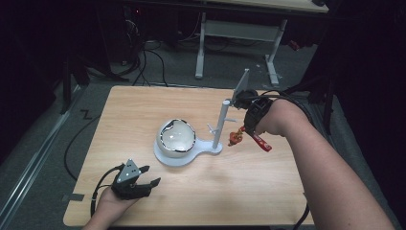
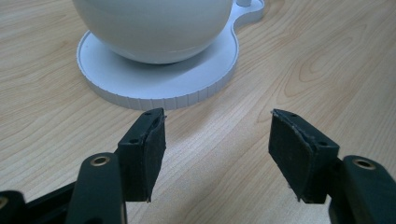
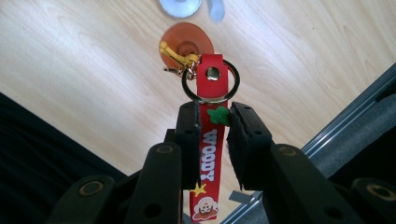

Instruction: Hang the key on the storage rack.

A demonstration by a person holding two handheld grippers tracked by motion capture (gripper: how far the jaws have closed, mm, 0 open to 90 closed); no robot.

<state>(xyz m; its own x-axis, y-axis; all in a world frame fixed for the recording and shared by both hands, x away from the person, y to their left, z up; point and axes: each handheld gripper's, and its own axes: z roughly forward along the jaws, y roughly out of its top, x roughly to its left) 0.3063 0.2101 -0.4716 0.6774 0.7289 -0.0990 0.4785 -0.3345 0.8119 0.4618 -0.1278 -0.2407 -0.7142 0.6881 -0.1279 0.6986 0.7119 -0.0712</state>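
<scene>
My right gripper point(image 3: 212, 112) is shut on a red keychain strap point(image 3: 208, 140) printed WOODY, which hangs above the table. A gold ring point(image 3: 211, 80), a gold clasp and an orange charm point(image 3: 187, 44) dangle from the strap's end. In the high view the right gripper point(image 1: 250, 133) holds the strap point(image 1: 261, 142) just right of the white stand's pole point(image 1: 220, 124), with the charm point(image 1: 234, 138) close to the pole. A white round bowl point(image 1: 177, 136) sits on the stand's base point(image 1: 165, 160). My left gripper point(image 1: 151, 175) rests open near the front left, facing the bowl point(image 2: 154, 28) and base point(image 2: 154, 86).
The pole carries short pegs point(image 1: 211, 128) on its side. The wooden table point(image 1: 268, 191) has bare room at the front and right. A strip of tape point(image 1: 73, 197) marks the front left corner. Desk legs point(image 1: 273, 62) and cables point(image 1: 153, 62) lie on the floor beyond.
</scene>
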